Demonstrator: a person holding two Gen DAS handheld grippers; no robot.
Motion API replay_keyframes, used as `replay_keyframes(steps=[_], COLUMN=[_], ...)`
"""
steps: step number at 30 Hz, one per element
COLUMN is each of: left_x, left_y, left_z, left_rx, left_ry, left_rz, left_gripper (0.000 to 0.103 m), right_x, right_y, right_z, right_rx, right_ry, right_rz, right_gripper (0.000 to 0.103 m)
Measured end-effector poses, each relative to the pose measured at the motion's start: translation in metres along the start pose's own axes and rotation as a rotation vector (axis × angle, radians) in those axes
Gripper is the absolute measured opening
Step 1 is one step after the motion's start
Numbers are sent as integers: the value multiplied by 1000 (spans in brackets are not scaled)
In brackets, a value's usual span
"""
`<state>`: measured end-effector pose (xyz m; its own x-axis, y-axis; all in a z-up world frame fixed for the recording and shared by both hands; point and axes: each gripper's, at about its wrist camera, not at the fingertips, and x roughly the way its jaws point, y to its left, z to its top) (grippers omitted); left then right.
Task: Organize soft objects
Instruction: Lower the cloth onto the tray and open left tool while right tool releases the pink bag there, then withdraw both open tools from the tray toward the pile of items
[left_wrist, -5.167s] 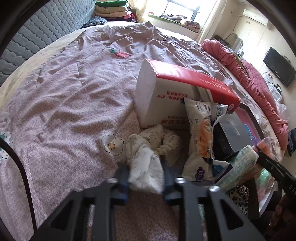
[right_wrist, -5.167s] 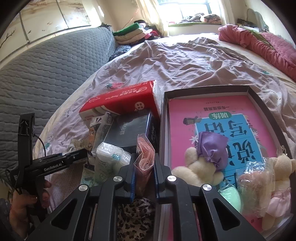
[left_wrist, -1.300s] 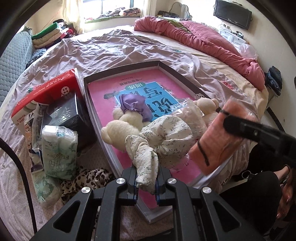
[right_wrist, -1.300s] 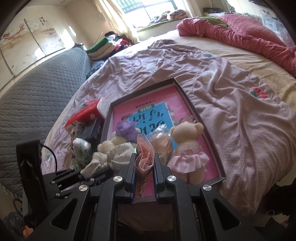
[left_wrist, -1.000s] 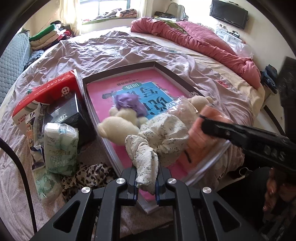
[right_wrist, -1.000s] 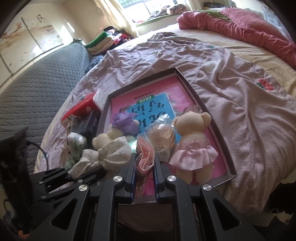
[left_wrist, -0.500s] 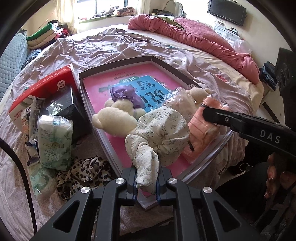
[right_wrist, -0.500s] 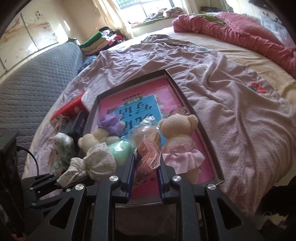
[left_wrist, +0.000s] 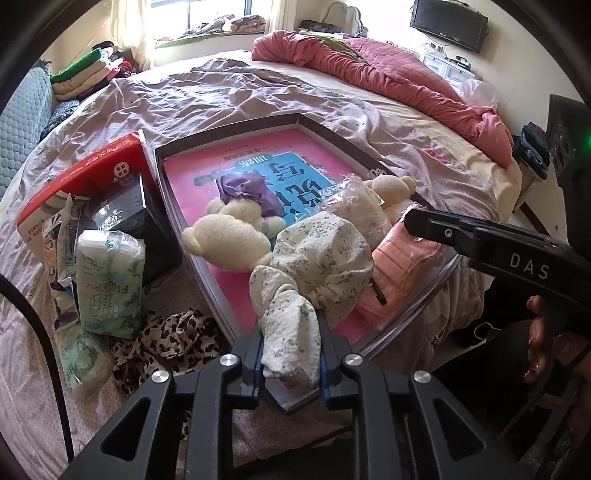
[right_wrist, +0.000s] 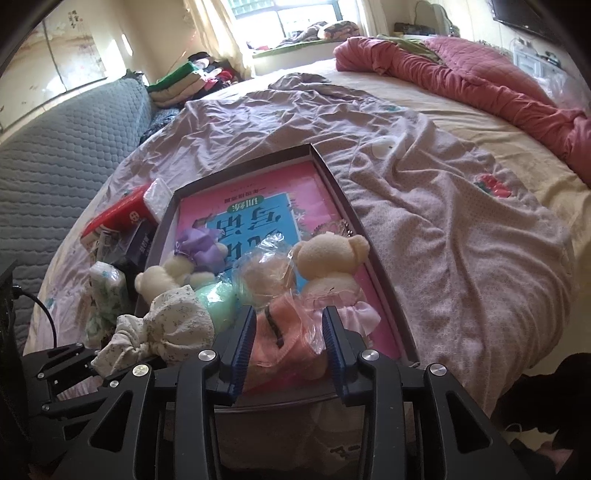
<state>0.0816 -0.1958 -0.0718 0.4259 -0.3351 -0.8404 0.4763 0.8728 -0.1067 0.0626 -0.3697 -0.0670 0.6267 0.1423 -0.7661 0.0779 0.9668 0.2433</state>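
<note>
A dark-rimmed tray (left_wrist: 334, 131) (right_wrist: 334, 173) with a pink liner lies on the bed. My left gripper (left_wrist: 290, 356) is shut on the tail of a white floral cloth bundle (left_wrist: 321, 258), whose body rests in the tray's near corner; it also shows in the right wrist view (right_wrist: 173, 325). My right gripper (right_wrist: 288, 332) is open, its fingers either side of a bagged orange cloth (right_wrist: 284, 336) (left_wrist: 399, 266) lying in the tray. Teddy bears (left_wrist: 229, 236) (right_wrist: 328, 266) and a bagged plush (right_wrist: 266, 275) lie in the tray too.
Left of the tray are a red tissue box (left_wrist: 88, 181), a black box (left_wrist: 122, 218), a green tissue pack (left_wrist: 107, 280) and a leopard cloth (left_wrist: 173, 336). A red quilt (right_wrist: 461, 62) lies along the bed's far right. The bed edge is just below the tray.
My right gripper has opened and the bagged orange cloth now lies in the tray. My left gripper has lowered the floral bundle onto the tray.
</note>
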Motion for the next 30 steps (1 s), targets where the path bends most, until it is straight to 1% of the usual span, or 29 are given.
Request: replay_keyframes(steps=[3,5,6,7,12,16,20,22,26,28,30], left_x=[0,-1,-2,-3,-5,-5,-9,-11,-16,-19,-24], left_y=[1,1,0,1,2,2,1,2,3,4,5], left_z=[0,0,0,1,0,0,0,1,2,3,4], left_rx=[-2,-2,-2,-2,-3,5,12,7,6,6,0], left_ry=[1,3,1,-1,-3,-5,-21,-27,-44,-55,-70], left_rz=[-9,-3,-3,-4,-7,-14,-18,-27,-29,-25,-14], left_gripper=[27,29,31,31,43,47,57,58,59,59,62], right_x=[-1,-2,-2,-3,-5,-6,-7,-7,-8,-9,-11], right_y=[1,2,2,3,4,4,6,6,8,10,12], right_z=[1,1,1,1,2,3,4,4,5,6,7], right_rx=[-3,-1,0,0,-5,-2,-5,-6,-12,-20,-26], right_ry=[-4,-6,-6,-9,-16,-22,-22,-23,-30,-35,-42], right_rz=[-6,-8,-9,-10,-17,-16,-17,-16,-23,-25,-29], right_gripper=[40,47,47,48,50,52,53,53,59,60,62])
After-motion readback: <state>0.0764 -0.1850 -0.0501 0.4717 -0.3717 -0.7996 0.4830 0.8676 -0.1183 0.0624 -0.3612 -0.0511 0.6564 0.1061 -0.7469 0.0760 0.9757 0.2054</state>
